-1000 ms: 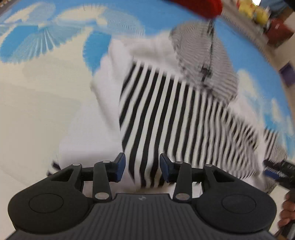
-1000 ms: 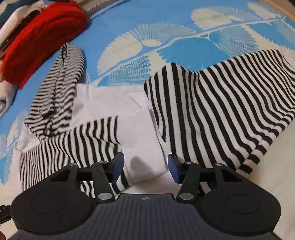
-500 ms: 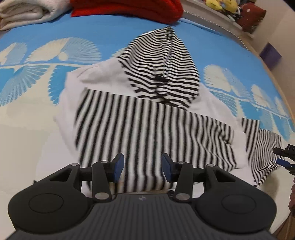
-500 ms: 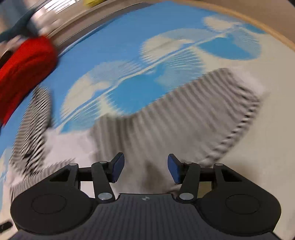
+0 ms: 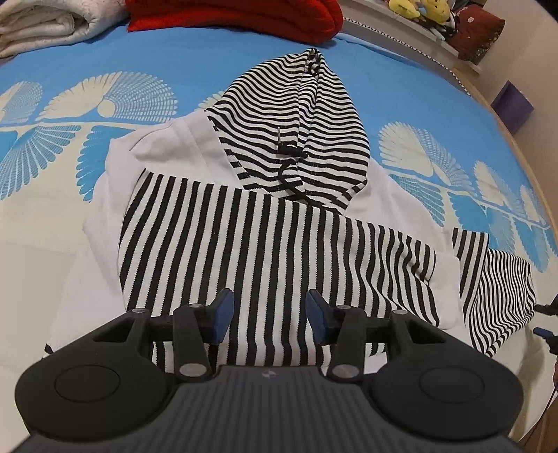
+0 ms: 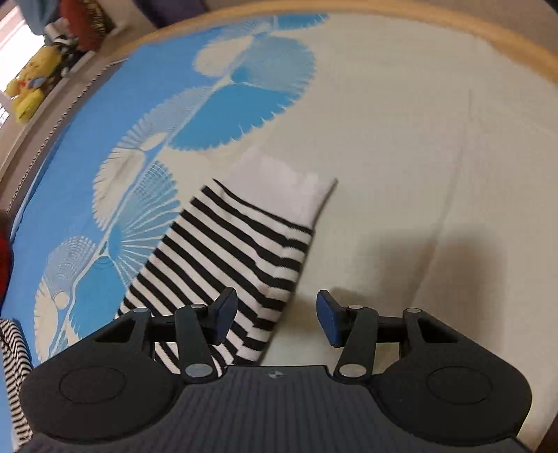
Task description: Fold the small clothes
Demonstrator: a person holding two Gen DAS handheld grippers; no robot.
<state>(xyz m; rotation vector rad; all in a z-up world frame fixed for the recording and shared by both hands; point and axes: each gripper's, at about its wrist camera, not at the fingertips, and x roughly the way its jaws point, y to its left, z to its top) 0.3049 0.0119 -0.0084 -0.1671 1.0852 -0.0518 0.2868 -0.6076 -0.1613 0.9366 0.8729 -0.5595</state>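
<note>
left wrist view:
left gripper (image 5: 266, 315): jaws apart, nothing between the blue pads, poised just above the striped front panel.
hoodie (image 5: 265, 240): spread flat on the bedspread (image 5: 401, 94), black-and-white striped front with white shoulders, near hem toward the camera.
hood (image 5: 300, 132): striped, laid flat, pointing away toward the red blanket (image 5: 230, 15); black drawstring (image 5: 287, 163) knotted across its opening.
sleeve (image 5: 495, 282): striped, lying out to the right side of the body.
white quilt (image 5: 45, 19): folded, top left corner.

right wrist view:
right gripper (image 6: 277, 319): jaws wide apart, gripping nothing; left finger above the striped fabric, right finger above bare cream bedspread (image 6: 418, 139).
sleeve (image 6: 223, 265): flat on the bedspread, running away from the camera, ending in a white cuff (image 6: 289, 188).
yellow plush toy (image 6: 29, 83): on the ledge, upper left.
</note>
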